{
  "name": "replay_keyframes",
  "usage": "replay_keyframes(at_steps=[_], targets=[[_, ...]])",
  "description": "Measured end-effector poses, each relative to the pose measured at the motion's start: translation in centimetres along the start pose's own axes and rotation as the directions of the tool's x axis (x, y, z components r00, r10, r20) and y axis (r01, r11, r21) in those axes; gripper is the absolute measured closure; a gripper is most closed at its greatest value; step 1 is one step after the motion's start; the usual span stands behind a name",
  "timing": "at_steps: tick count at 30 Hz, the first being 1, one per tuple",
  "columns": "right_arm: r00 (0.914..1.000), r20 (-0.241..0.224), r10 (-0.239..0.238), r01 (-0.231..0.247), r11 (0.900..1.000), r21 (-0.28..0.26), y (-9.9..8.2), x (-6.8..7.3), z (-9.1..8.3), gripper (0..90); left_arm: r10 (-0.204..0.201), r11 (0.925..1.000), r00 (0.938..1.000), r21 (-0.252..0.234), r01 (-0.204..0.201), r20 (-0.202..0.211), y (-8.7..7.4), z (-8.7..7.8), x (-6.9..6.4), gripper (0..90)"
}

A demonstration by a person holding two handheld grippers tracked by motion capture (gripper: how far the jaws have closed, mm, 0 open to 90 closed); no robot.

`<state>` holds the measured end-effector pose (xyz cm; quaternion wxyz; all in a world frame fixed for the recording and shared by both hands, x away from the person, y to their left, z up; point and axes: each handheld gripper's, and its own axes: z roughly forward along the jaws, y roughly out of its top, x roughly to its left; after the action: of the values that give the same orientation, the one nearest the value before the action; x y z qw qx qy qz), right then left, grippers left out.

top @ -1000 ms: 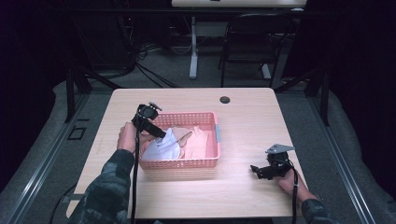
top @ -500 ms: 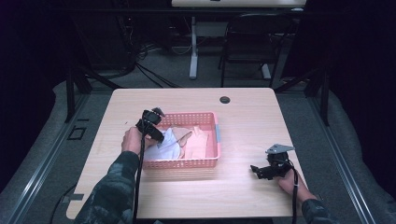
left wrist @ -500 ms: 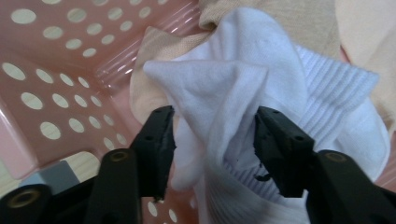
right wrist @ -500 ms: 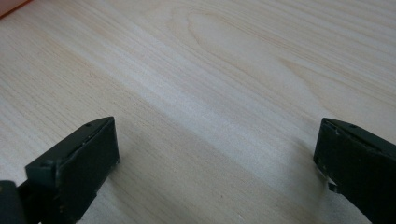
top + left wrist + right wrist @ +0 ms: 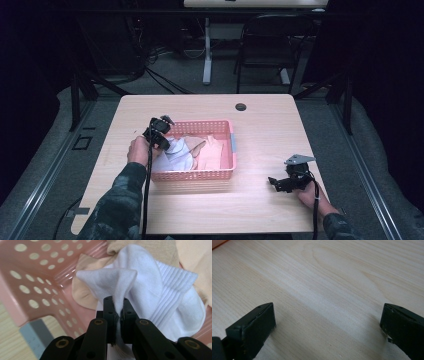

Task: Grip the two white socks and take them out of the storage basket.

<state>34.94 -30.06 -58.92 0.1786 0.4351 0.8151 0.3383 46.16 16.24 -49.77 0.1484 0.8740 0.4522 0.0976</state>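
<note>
I am pinching a fold of the white sock [image 5: 140,287] in the left tongs [image 5: 118,312], which have just been closing, inside the pink basket [image 5: 200,175]; next I am lifting it clear, judging it, while the right tongs [image 5: 328,327] are gaping empty over the surface [image 5: 337,277].

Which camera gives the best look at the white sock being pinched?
The left gripper view: the white sock sits close up, a fold of it pinched between the shut jaws of the left claw, ribbed cuff plain. The high view shows it as a small pale patch in the pink basket. The right gripper view looks at the wooden table.
</note>
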Motion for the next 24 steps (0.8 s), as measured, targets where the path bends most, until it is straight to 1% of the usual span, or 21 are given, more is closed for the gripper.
replay_keyframes(at_steps=[2, 4, 5, 9, 15, 16, 17, 19, 20, 24], targets=[[1.0000, 0.000, 0.000, 0.000, 1.0000, 0.000, 0.0, 0.0, 0.0, 0.0, 0.003, 0.9999, 1.0000, -0.013, -0.003, 0.002, 0.0, -0.6, 0.1, 85.1], [1.0000, 0.000, 0.001, -0.001, 1.0000, 0.000, 0.0, 0.0, 0.0, 0.0, 0.006, 0.9996, 0.9999, -0.029, -0.006, -0.009, 0.0, -1.2, 0.1, 85.0], [1.0000, 0.000, 0.000, 0.000, 1.0000, 0.000, 0.0, 0.0, 0.0, 0.0, 0.006, 0.9996, 0.9999, -0.029, -0.006, -0.009, 0.0, -1.2, 0.1, 85.0], [1.0000, -0.001, 0.000, 0.000, 1.0000, 0.000, 0.0, 0.0, 0.0, 0.0, 0.007, 0.9981, 0.9999, -0.061, -0.008, -0.014, 0.1, -2.8, 0.4, 85.0], [1.0000, 0.000, 0.000, 0.000, 1.0000, 0.000, 0.0, 0.0, 0.0, 0.0, 0.008, 0.9947, 0.9995, -0.103, -0.011, -0.029, 0.3, -4.7, 0.5, 84.9], [1.0000, 0.002, 0.001, -0.001, 1.0000, -0.001, 0.0, 0.0, 0.0, 0.0, 0.008, 0.9947, 0.9995, -0.103, -0.011, -0.029, 0.3, -4.7, 0.5, 85.0], [1.0000, 0.000, 0.000, 0.000, 1.0000, 0.000, 0.0, 0.0, 0.0, 0.0, 0.010, 0.9933, 0.9995, -0.114, -0.013, -0.029, 0.4, -5.3, 0.6, 85.0], [1.0000, 0.002, 0.001, -0.001, 1.0000, 0.000, 0.0, 0.0, 0.0, 0.0, 0.015, 0.9924, 0.9993, -0.121, -0.019, -0.034, 0.5, -5.8, 0.5, 85.1], [1.0000, 0.002, 0.001, -0.001, 1.0000, 0.000, 0.0, 0.0, 0.0, 0.0, 0.015, 0.9924, 0.9993, -0.121, -0.019, -0.034, 0.5, -5.8, 0.5, 85.0], [1.0000, 0.000, 0.000, 0.000, 1.0000, 0.000, 0.0, 0.0, 0.0, 0.0, 0.021, 0.9889, 0.9989, -0.146, -0.027, -0.042, 0.7, -7.1, 0.4, 85.2]])
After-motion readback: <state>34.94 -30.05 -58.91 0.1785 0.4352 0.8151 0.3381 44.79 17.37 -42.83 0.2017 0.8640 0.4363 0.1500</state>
